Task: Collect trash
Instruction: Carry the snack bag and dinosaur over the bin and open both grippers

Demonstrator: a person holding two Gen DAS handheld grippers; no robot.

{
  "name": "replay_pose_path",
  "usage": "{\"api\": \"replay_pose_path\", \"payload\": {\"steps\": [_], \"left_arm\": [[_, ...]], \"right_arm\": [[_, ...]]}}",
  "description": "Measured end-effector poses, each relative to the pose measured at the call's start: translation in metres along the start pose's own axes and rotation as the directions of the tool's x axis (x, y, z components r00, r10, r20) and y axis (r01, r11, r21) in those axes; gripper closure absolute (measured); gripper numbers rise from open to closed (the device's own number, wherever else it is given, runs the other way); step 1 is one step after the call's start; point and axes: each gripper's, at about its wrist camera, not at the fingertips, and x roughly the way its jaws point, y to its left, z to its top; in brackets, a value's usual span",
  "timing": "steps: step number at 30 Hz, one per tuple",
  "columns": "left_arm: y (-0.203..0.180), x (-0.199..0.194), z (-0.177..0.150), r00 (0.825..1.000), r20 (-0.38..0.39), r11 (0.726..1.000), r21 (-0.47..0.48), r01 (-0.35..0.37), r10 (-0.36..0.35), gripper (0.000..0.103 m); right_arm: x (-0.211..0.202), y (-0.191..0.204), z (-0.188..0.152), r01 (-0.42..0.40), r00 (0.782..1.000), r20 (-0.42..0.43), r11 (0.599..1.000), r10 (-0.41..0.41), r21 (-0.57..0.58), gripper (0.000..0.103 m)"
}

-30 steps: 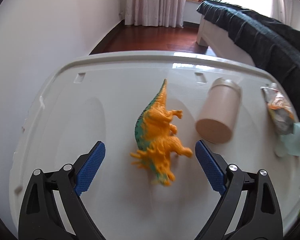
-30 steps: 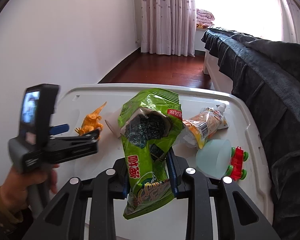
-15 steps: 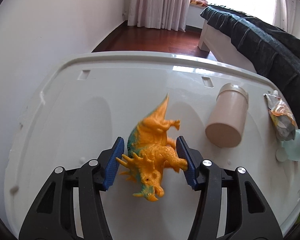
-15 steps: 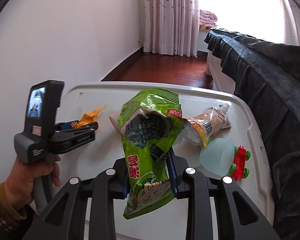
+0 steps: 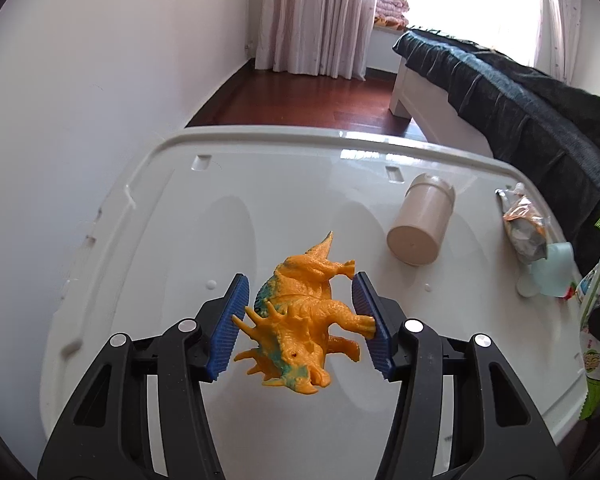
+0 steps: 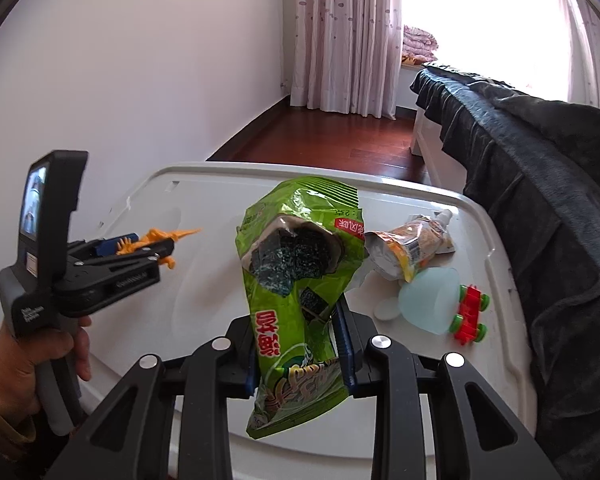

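Note:
My left gripper (image 5: 300,320) is shut on an orange toy dinosaur (image 5: 304,320) and holds it lifted above the white table (image 5: 220,200). From the right wrist view the left gripper (image 6: 148,248) holds the dinosaur (image 6: 160,238) at the left, off the surface. My right gripper (image 6: 300,344) is shut on a green snack bag (image 6: 296,280), held upright above the table's near edge. The bag's edge also shows in the left wrist view (image 5: 598,320).
A beige cup (image 5: 422,224) lies on its side on the table. A crumpled squeeze pouch (image 6: 412,246), a pale blue cup (image 6: 432,300) and a red and green toy block car (image 6: 470,314) lie at the right. A bed with a dark cover (image 6: 540,160) stands along the right side.
My left gripper closed around the dinosaur and lifted it off the table, drawing back and up. The right gripper kept hold of the green bag and barely moved.

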Motion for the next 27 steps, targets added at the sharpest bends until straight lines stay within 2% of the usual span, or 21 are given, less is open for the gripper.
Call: {"api": "replay_pose_path", "payload": {"steps": [9,16,21,27], "left_arm": [[0.0,-0.07,-0.026,0.998,0.043,0.999,0.035,0.034,-0.035,0.05],[-0.003,-0.132,-0.087,0.995,0.009,0.992,0.086,0.097,-0.098,0.05],[-0.005,-0.154,-0.137,0.99,-0.057,0.983,0.123,0.137,-0.131,0.05],[-0.001,-0.159,-0.188,0.98,-0.143,0.979,0.132,0.155,-0.136,0.05]], "right_arm": [[-0.045,0.006,-0.014,-0.007,1.0,0.023,1.0,0.007,0.001,0.073],[-0.087,0.029,-0.063,-0.066,0.998,-0.012,0.998,0.066,0.016,0.073],[-0.099,0.046,-0.111,-0.107,0.989,-0.098,0.993,0.111,0.043,0.073],[-0.097,0.063,-0.173,-0.106,0.967,-0.231,0.994,0.108,0.02,0.073]]}}
